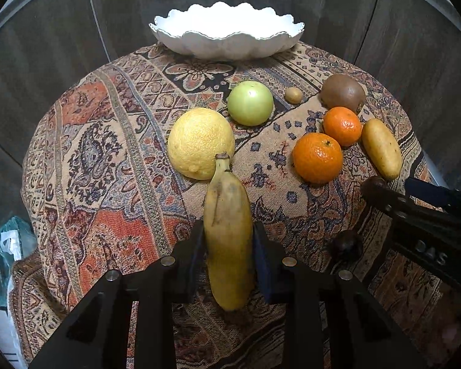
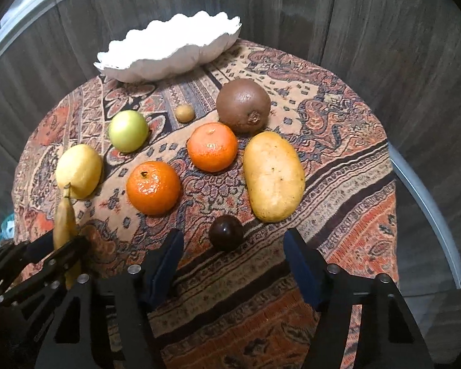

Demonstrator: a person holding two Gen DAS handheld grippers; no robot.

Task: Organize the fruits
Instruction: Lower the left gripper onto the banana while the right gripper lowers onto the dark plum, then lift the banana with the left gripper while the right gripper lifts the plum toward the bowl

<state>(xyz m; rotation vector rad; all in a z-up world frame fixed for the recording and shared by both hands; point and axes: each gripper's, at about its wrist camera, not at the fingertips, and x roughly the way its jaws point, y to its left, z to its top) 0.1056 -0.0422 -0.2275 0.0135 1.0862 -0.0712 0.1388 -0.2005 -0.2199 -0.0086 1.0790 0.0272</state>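
Note:
My left gripper [image 1: 229,230] is shut on a yellow banana [image 1: 229,230], its stem toward a big yellow citrus [image 1: 201,143]. In the right wrist view the left gripper [image 2: 57,243] with the banana [image 2: 64,221] sits at the lower left. My right gripper [image 2: 233,240] is open, its fingers on either side of a small dark round fruit [image 2: 226,232], which also shows in the left wrist view [image 1: 345,246]. An empty white scalloped bowl [image 1: 227,43] [image 2: 169,58] stands at the far edge.
On the patterned cloth [image 1: 107,153] lie a green apple [image 1: 250,103], two mandarins [image 2: 153,187] [image 2: 212,147], a kiwi [image 2: 242,104], a pale oblong fruit [image 2: 273,175] and a tiny brown fruit [image 2: 184,113]. Dark wood panels stand behind the round table.

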